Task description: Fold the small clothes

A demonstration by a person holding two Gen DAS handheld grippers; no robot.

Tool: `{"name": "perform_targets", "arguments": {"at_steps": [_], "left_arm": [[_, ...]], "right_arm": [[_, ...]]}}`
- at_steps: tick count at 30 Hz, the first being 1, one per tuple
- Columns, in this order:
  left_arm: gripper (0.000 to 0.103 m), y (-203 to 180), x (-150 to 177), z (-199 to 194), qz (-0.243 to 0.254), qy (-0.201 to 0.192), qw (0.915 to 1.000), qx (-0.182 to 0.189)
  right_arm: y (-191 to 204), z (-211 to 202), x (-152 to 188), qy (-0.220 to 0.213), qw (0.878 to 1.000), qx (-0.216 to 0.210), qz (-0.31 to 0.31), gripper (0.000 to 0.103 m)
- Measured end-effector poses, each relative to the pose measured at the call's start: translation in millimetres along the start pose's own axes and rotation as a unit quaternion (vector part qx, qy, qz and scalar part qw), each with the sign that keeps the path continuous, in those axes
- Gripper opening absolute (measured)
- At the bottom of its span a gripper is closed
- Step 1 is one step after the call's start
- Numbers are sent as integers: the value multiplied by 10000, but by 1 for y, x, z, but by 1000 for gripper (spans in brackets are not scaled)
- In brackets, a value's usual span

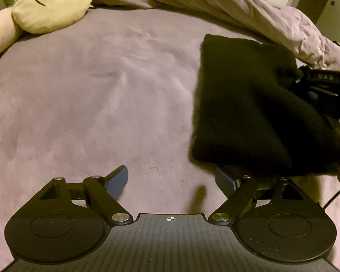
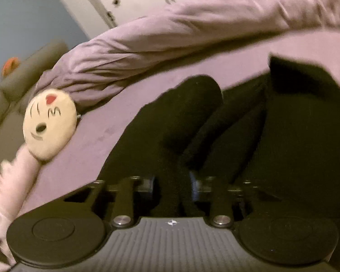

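Note:
A black knit garment [image 1: 249, 104] lies folded on the purple bed sheet [image 1: 90, 95] at the right of the left wrist view. My left gripper [image 1: 172, 181] is open and empty, just left of and below the garment's near edge; its right finger [image 1: 225, 180] sits under that edge. In the right wrist view my right gripper [image 2: 172, 184] is shut on a bunched part of the black garment [image 2: 174, 122], which is lifted and blurred. The right gripper's body also shows at the right edge of the left wrist view [image 1: 324, 83].
A cream round plush face pillow [image 1: 52, 2] lies at the far left of the bed; it also shows in the right wrist view [image 2: 48, 124]. A rumpled purple duvet [image 1: 249, 6] runs along the far and right side. A pink cloth [image 2: 9, 181] lies at the left edge.

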State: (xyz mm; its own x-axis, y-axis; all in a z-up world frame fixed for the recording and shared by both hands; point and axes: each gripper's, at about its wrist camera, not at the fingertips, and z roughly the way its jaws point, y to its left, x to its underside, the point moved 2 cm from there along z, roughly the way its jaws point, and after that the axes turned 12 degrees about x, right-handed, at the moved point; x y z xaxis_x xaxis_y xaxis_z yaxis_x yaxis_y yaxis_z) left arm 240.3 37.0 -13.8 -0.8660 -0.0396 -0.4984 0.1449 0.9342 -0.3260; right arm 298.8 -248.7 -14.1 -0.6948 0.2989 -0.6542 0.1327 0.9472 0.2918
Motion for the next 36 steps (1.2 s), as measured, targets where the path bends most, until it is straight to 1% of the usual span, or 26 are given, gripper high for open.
{"name": "perform_targets", "arguments": {"at_steps": [3,5,7,8,10,11,12,13,14,15,17,19,20,21,23,25,26,27,28,30,31,32,33,34,35,36], "left_arm": [[89,0,0,-2,27,9,10000,-46],[89,-1,-1,-5,16,-33,10000,-70],[89,-3,-3,-9,-4,-104,9999,-23],[89,-5,-4,-11,6,-138,9999,16],[91,-9,-5,-12,46,-183,9998,31],[91,-11,-6,-12,72,-202,9998,35],[91,-14,-6,-10,88,-194,9998,43],[91,-16,-5,-8,101,-164,9998,66],[91,-18,-5,-5,104,-138,9998,91],[91,-20,-4,-3,106,-128,9998,116],[91,-24,-2,2,116,-84,9998,150],[91,-27,-1,8,126,-30,9998,148],[91,-30,0,10,139,3,9998,148],[91,-31,1,11,158,21,9998,148],[92,-32,2,9,238,20,9996,138],[93,-29,1,7,288,-18,9996,43],[93,-27,2,7,268,-36,9996,-9],[93,-24,1,7,209,-57,9998,-37],[93,-21,-1,7,120,-68,9999,-37],[93,-17,-5,7,15,-61,10000,-14],[93,-17,-8,7,22,-83,10000,-21],[93,-17,-11,5,70,-106,9999,-51],[93,-18,-15,2,148,-157,9997,-90],[93,-18,-20,-1,215,-239,9994,-145],[93,-18,-24,-5,268,-321,9989,-195],[94,-18,-31,-7,308,-422,9983,-244]], "right_arm": [[13,-27,-14,-603,9968,92,-512,19],[16,-45,-26,-927,9933,81,-689,18],[13,-61,-37,-1265,9882,211,-840,15],[10,-67,-42,-1395,9859,308,-871,12],[-4,-76,-51,-1657,9796,630,-944,0],[-11,-78,-55,-1819,9741,931,-968,0],[-23,-79,-59,-1841,9731,1063,-886,0],[-37,-77,-63,-1684,9774,1087,-670,0],[-52,-74,-64,-1453,9834,1020,-368,3],[-61,-72,-61,-1290,9878,861,-170,5],[-68,-71,-52,-1004,9940,442,-30,6],[-63,-65,-41,-711,9974,55,39,18],[-61,-61,-35,-544,9984,-58,114,37],[-58,-57,-30,-397,9989,-157,197,50],[-54,-50,-23,-304,9987,-324,247,51],[-52,-42,-21,-224,9982,-390,396,55],[-51,-35,-21,-83,9980,-350,517,55],[-50,-22,-21,144,9967,-422,679,55],[-48,-8,-18,410,9944,-574,789,55],[-46,23,-14,1000,9866,-710,1080,55],[-46,33,-12,1087,9840,-742,1198,51],[-45,37,-12,1058,9842,-665,1252,23],[-42,35,-14,948,9875,-553,1134,17],[-36,24,-18,648,9934,-453,835,16],[-28,7,-22,186,9987,-318,362,16],[-21,-11,-24,-221,9995,-176,-117,15]]}}
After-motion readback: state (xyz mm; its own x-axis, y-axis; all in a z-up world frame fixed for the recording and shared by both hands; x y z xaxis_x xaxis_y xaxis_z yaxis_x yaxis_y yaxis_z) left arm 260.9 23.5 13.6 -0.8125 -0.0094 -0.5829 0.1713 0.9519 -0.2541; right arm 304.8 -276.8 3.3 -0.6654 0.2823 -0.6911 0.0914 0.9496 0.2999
